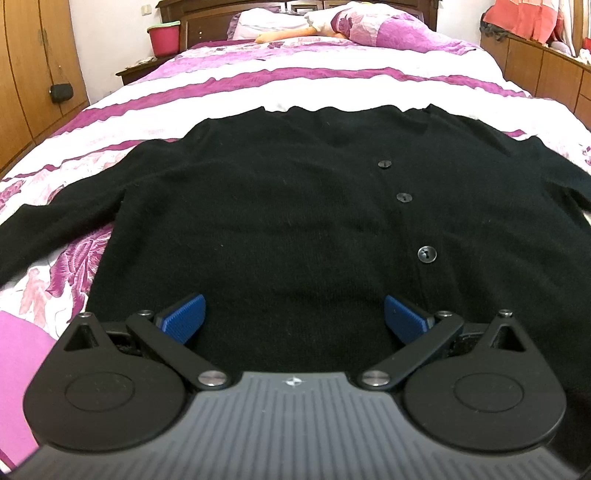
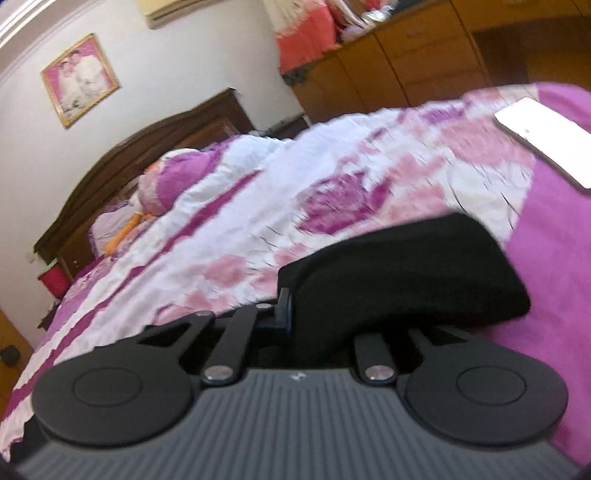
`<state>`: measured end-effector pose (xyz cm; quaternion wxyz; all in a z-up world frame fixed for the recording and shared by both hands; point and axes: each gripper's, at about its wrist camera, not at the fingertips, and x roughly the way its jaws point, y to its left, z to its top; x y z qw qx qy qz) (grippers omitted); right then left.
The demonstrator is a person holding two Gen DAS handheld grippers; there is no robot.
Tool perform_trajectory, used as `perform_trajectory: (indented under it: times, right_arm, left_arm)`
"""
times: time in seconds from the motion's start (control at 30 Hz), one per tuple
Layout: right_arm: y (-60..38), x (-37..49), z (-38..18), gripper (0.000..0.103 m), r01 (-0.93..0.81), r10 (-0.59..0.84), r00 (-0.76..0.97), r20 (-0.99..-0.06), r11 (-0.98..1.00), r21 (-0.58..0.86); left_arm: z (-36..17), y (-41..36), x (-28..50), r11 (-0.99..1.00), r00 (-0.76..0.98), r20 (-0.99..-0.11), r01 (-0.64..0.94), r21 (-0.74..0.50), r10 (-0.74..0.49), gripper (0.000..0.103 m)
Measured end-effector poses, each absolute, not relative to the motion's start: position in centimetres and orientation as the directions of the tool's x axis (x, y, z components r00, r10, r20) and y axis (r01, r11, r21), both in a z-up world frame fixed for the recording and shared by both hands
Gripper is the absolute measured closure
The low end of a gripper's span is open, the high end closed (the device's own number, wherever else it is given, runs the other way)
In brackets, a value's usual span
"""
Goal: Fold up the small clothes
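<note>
A black buttoned cardigan [image 1: 295, 206] lies spread flat on the bed, its left sleeve stretched out toward the left edge. My left gripper [image 1: 295, 317] hovers over the cardigan's lower hem with its blue pads wide apart and nothing between them. In the right wrist view my right gripper [image 2: 295, 310] is shut on a black sleeve end [image 2: 406, 273] of the cardigan, which bulges up and drapes over the fingers. Only the left finger's edge shows; the right fingertip is hidden under the cloth.
The bedspread [image 1: 295, 81] is white with purple and pink flowers. Pillows [image 1: 351, 22] lie by the dark wooden headboard. A white flat object [image 2: 546, 144] rests on the bed at the right. Wooden cabinets [image 2: 406, 62] line the wall, and a red bucket [image 1: 164, 37] stands on a nightstand.
</note>
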<state>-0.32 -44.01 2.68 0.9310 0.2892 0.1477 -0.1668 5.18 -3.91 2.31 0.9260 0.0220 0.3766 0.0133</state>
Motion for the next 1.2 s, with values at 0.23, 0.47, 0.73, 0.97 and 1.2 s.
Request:
perform_trajectory:
  times: [0.23, 0.47, 0.73, 0.97, 1.2]
  right_arm:
    - [-40.7, 0.0, 6.8, 0.089, 0.29, -0.171, 0.939, -0.298, 0.861, 0.418]
    - [-35.6, 1.3, 10.7, 0.089, 0.16, -0.076, 0.968, -0.238, 0.921, 0.356]
    - [-28.2, 3.2, 13.1, 0.089, -0.006, 0.075, 0.971, -0.228, 0.958, 0.287]
    - [-20.7, 5.0, 11.2, 0.089, -0.141, 0.203, 0.926, -0.319, 0.968, 0.205]
    - [-15.2, 7.4, 6.3, 0.089, -0.228, 0.282, 0.844, -0.456, 0.959, 0.17]
  left_arm:
    - [3.5, -2.9, 4.5, 0.999, 0.732, -0.68, -0.022, 0.032, 0.038, 0.0]
    - [4.6, -1.5, 3.6, 0.998, 0.751, -0.658, -0.043, 0.034, 0.055, 0.0]
    - [4.9, 0.8, 3.1, 0.997, 0.757, -0.65, -0.081, 0.011, 0.069, 0.0]
    - [4.7, 2.6, 3.5, 0.994, 0.758, -0.647, -0.109, -0.011, 0.076, 0.0]
    - [3.5, 3.6, 4.4, 0.993, 0.748, -0.66, -0.117, -0.019, 0.075, 0.0]
